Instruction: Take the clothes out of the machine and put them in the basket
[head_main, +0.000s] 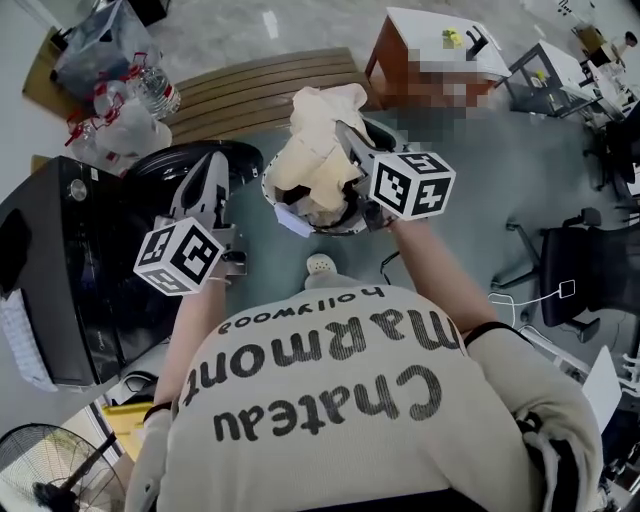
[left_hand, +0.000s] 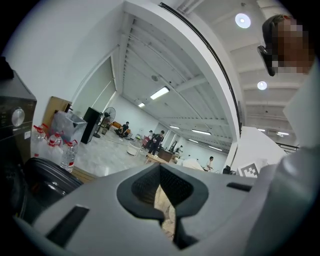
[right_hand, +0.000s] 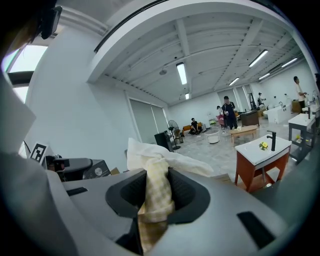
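My right gripper (head_main: 350, 140) is shut on a cream cloth (head_main: 315, 140) and holds it bunched above the white basket (head_main: 335, 230) on the floor. In the right gripper view the cloth (right_hand: 160, 165) is pinched between the pads (right_hand: 182, 187), with a checked strip hanging toward the camera. My left gripper (head_main: 212, 170) hovers by the black machine (head_main: 60, 260), near its open round door (head_main: 180, 160). Its jaws stand together in the left gripper view (left_hand: 160, 187). A sliver of cream cloth (left_hand: 166, 210) shows in the slit, and I cannot tell whether it is pinched.
A slatted wooden bench (head_main: 260, 90) lies beyond the basket, with bagged water bottles (head_main: 130, 100) at its left. A white-topped wooden table (head_main: 440, 55) stands at the far right. An office chair (head_main: 585, 270) is at the right and a floor fan (head_main: 50, 470) at the lower left.
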